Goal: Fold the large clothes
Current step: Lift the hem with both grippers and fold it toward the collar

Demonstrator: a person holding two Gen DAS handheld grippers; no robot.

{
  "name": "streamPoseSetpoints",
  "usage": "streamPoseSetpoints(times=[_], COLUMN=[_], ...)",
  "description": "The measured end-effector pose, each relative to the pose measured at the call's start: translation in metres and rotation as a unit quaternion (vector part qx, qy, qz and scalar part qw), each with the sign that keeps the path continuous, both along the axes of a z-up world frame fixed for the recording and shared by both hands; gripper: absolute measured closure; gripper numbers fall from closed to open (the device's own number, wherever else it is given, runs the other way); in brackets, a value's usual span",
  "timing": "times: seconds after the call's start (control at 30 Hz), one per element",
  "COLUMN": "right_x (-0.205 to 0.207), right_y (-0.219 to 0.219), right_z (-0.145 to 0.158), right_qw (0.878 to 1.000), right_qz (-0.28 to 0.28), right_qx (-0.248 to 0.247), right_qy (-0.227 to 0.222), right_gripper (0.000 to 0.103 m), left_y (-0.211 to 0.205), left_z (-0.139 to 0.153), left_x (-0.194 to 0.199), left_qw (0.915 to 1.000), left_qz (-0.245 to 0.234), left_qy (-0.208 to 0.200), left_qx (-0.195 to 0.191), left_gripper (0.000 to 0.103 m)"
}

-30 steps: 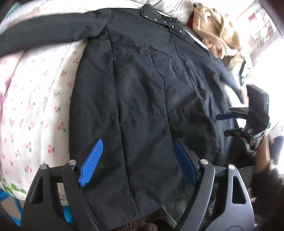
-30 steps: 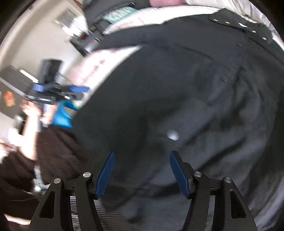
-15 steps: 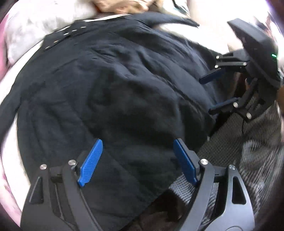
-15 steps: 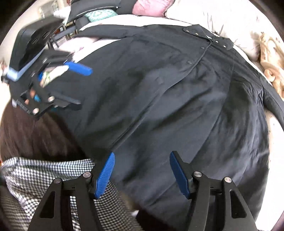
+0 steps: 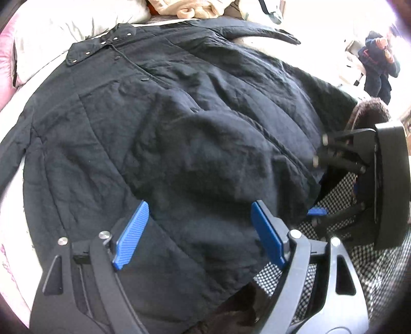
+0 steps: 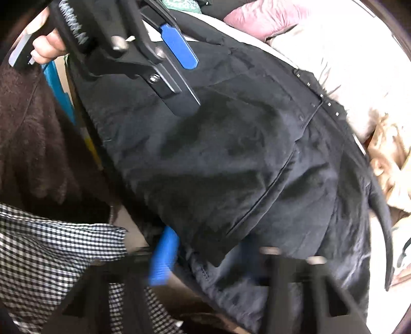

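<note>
A large black coat (image 5: 179,133) lies spread on the bed, collar with snaps at the far end, hem toward me. My left gripper (image 5: 199,236) is open, its blue pads over the coat's near hem, holding nothing. My right gripper (image 6: 203,259) is at the hem's other corner; the view is blurred, its left blue pad (image 6: 163,259) shows and the right one is hidden behind the cloth. The right gripper also shows in the left wrist view (image 5: 318,185) at the coat's right edge. The left gripper also shows in the right wrist view (image 6: 190,77), above the coat (image 6: 244,154).
White bedding (image 5: 51,33) and a pink pillow (image 5: 5,64) lie beyond the collar. Beige clothes (image 5: 195,7) are piled at the head of the bed. The person's brown sleeve (image 6: 33,144) and checked trousers (image 6: 51,254) are close on the near side.
Both grippers have swung in toward the coat's near hem. The right gripper has dropped onto the hem corner, with cloth now between its fingers. The left gripper stays open.
</note>
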State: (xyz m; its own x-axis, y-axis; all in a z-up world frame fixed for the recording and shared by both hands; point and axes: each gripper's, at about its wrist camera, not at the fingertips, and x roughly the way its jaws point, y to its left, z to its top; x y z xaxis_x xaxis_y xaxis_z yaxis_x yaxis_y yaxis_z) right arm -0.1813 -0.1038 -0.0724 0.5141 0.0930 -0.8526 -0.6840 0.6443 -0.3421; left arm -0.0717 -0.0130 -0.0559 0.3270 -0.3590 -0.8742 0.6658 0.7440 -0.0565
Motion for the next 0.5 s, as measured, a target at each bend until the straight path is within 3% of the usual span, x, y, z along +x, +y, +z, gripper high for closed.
streamPoseSetpoints(times=[0.07,0.2,0.33,0.4,0.5], right_x=[-0.002,-0.002,0.006,0.011,0.015], right_y=[-0.005,-0.028,-0.058,-0.069,-0.077], right_z=[0.011,0.051,0.093,0.11,0.125], right_qw=[1.0,0.998,0.993,0.989,0.985], right_qz=[-0.004,-0.025,-0.066,-0.079,-0.088], right_qx=[0.001,0.04,0.088,0.113,0.143], right_qy=[-0.014,-0.038,-0.051,-0.052,-0.046], right_gripper=[0.094,0.096,0.096,0.096,0.096], left_y=[-0.001,-0.006,-0.019,-0.028,-0.044], left_z=[0.001,0.006,0.005,-0.003,-0.029], left_x=[0.003,0.008,0.009,0.004,-0.006], left_qw=[0.9999,0.9995,0.998,0.9967,0.9919], left_qz=[0.008,0.003,-0.031,-0.057,-0.093], left_qy=[-0.005,-0.006,0.02,0.042,0.086], left_qx=[-0.007,-0.032,-0.051,-0.039,0.012], left_gripper=[0.021,0.026,0.027,0.027,0.027])
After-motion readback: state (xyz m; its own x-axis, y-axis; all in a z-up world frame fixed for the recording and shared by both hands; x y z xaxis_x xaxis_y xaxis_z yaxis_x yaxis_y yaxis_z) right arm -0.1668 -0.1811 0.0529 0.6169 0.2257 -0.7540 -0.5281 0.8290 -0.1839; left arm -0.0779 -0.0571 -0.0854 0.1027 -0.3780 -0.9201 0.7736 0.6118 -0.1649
